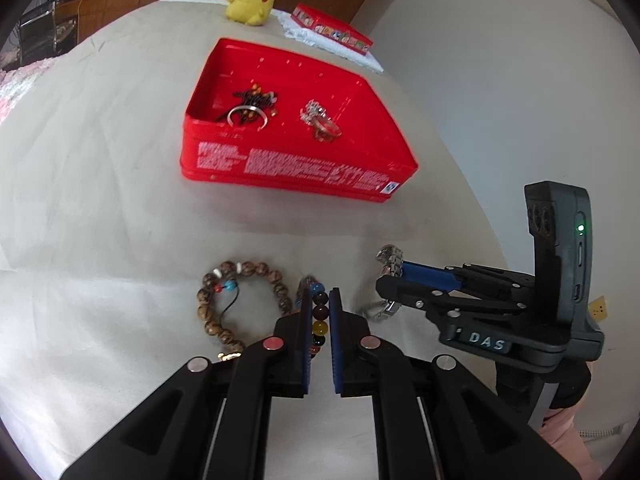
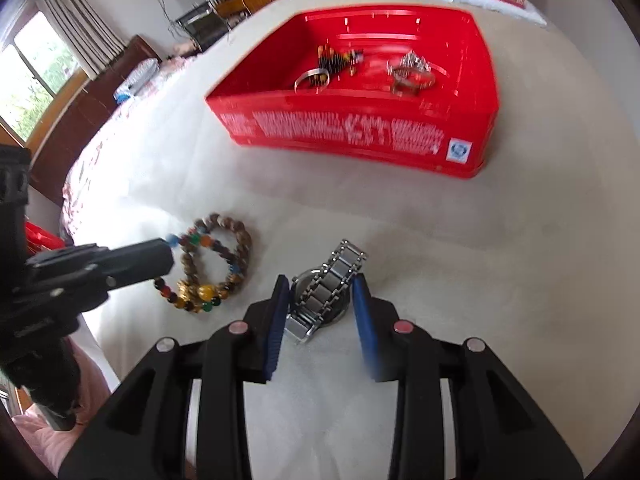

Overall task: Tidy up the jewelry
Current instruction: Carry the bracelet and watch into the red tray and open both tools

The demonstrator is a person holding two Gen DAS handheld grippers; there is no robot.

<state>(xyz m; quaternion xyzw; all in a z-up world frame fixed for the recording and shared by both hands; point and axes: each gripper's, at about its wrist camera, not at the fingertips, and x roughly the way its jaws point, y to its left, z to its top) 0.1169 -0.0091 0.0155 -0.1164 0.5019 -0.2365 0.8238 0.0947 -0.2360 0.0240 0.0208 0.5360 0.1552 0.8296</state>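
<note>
The left gripper (image 1: 321, 312) reaches low over the cloth with its blue-padded fingers (image 1: 306, 320) drawn close together around a string of beads, while the right gripper (image 2: 322, 312), just beside it, holds its fingers (image 2: 362, 316) wider apart, straddling a metal watch without clearly clamping it.

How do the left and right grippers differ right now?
The left gripper is nearly closed around a string of coloured beads; the right gripper stands wider, straddling a metal watch. The left pads look to be touching the beads, while the right pads show gaps beside the watch. Both point toward the red tin and work low over the cloth.
</note>
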